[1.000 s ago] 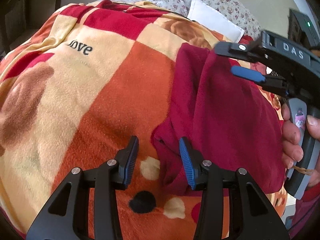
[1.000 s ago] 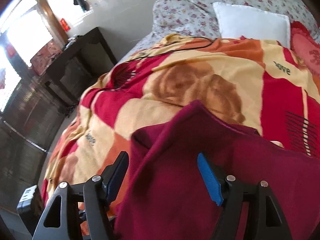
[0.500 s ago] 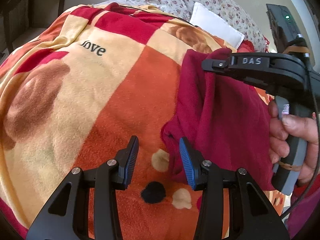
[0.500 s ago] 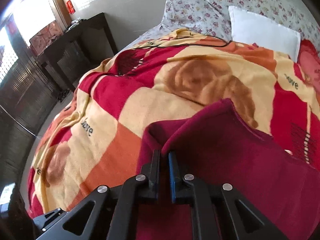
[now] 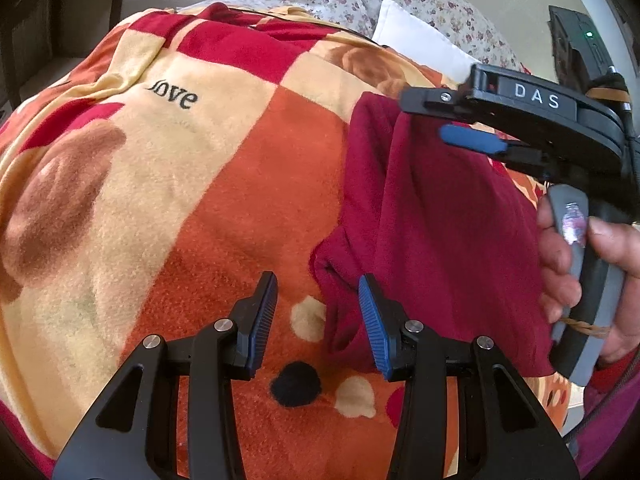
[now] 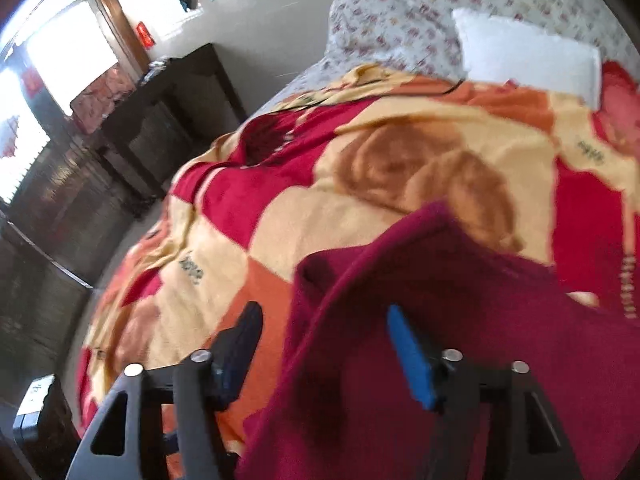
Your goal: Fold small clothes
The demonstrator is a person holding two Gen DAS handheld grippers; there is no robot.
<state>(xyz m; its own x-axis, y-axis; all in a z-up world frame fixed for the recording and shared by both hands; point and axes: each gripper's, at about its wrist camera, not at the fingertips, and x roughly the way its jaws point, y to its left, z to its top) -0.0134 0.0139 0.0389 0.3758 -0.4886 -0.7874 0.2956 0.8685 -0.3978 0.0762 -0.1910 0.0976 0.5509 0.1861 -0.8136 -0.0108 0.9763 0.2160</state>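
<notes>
Judged from how things lie, the folding is only partly done: the maroon garment (image 5: 436, 216) shows one long fold ridge down its length and a bunched, untidy corner, so at least one more fold and some smoothing seem left; going left to right from the "love" lettering (image 5: 173, 94) on the blanket (image 5: 132, 184) that covers the bed, the garment lies to the right of that word, on the orange and cream squares, with its near corner reaching toward the left tongs (image 5: 318, 322); those tongs are spread wide and grip nothing, the crumpled corner sitting just in front of their gap and beside the blue pad; further right of the lettering, the right tongs (image 6: 326, 350) hang above the garment, also spread, with the cloth lying between and below the two pads but not pinched; the fabric looks soft and limp, a deep wine red, plain, creased along the ridge; its far right edge is hidden behind the hand (image 5: 580, 264) that holds the right handle.
</notes>
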